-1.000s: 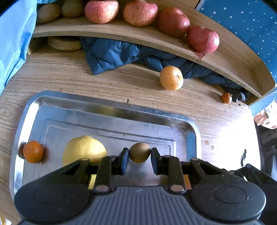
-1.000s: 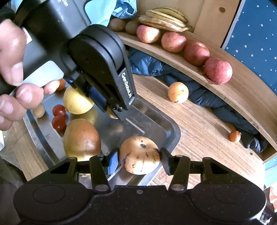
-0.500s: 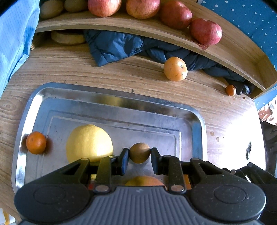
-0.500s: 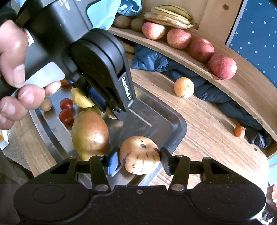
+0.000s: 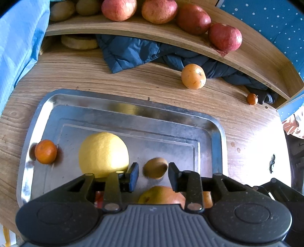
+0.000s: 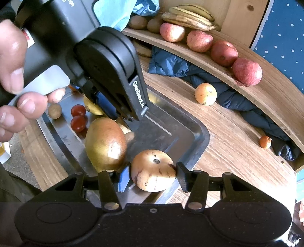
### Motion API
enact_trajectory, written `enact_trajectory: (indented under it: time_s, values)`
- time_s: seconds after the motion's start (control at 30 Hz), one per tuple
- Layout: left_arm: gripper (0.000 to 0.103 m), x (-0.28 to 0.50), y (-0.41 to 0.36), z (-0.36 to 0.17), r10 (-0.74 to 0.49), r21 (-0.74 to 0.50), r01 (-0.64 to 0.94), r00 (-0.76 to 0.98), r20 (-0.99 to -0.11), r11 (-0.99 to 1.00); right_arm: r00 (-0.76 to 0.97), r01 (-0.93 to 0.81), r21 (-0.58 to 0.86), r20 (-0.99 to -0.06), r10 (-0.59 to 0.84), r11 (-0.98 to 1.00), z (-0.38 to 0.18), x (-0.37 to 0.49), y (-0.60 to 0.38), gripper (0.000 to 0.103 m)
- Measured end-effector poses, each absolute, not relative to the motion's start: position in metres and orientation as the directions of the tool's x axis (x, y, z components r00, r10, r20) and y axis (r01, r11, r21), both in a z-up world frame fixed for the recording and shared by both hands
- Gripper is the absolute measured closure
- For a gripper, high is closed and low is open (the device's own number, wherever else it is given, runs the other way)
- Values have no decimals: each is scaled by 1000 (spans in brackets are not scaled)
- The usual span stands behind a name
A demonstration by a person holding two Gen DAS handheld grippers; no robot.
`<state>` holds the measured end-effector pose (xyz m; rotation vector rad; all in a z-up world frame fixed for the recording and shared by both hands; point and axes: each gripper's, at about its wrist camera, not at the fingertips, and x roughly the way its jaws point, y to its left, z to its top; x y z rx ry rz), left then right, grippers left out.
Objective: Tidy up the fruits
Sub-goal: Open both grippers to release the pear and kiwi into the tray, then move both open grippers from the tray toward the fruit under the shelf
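A steel tray (image 5: 133, 98) on the wooden table holds a big yellow citrus (image 5: 103, 152), a mandarin (image 5: 45, 151) and a mango (image 6: 105, 141). My left gripper (image 5: 153, 175) hangs over the tray with its jaws opening. A small brown fruit (image 5: 155, 168), blurred, sits between the pads with a gap on each side. My right gripper (image 6: 153, 177) is shut on a spotted yellow-orange fruit (image 6: 153, 170), just above the tray's near right corner (image 6: 190, 129). In the right wrist view a hand (image 6: 11, 57) holds the left gripper (image 6: 129, 125) above the mango.
A curved wooden shelf (image 5: 171, 36) at the back carries red apples (image 5: 225, 37), kiwis and bananas (image 6: 190, 15). A blue jacket (image 5: 133, 51) lies under it. An orange fruit (image 5: 193, 78) and a tiny orange one (image 5: 252, 98) lie on the table. Cherry tomatoes (image 6: 77, 115) sit in the tray.
The left jaws have parted from the small brown fruit, which now shows blurred between them. The right gripper keeps its hold on the spotted fruit and has barely moved.
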<state>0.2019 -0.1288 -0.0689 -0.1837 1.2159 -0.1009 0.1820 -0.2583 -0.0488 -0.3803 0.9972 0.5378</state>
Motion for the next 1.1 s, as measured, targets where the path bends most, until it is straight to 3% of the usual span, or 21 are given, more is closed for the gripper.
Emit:
enact_trajectory:
  time_s: [0.23,0.4,0.7,1.1]
  values:
    - [39,193,-126,-55,-186,-203,-7,371,-910,979,439,-586,-62,-863,252,808,-45,178,-259,38]
    - [29,187,-123,-42,-181,-201,-7,407,-895,980,455,-582,-67,-853,256,810,-39,176,-262,28]
    - [4,173,-108,-20,-90,-126,-51,451,-888,991,474,-564,-50,-836,274,824,-30,168,-270,11]
    - [1,146,-81,-19,-20,2,53,405,-914,999,490,-497,4,-824,284,868,-20,158,-274,2]
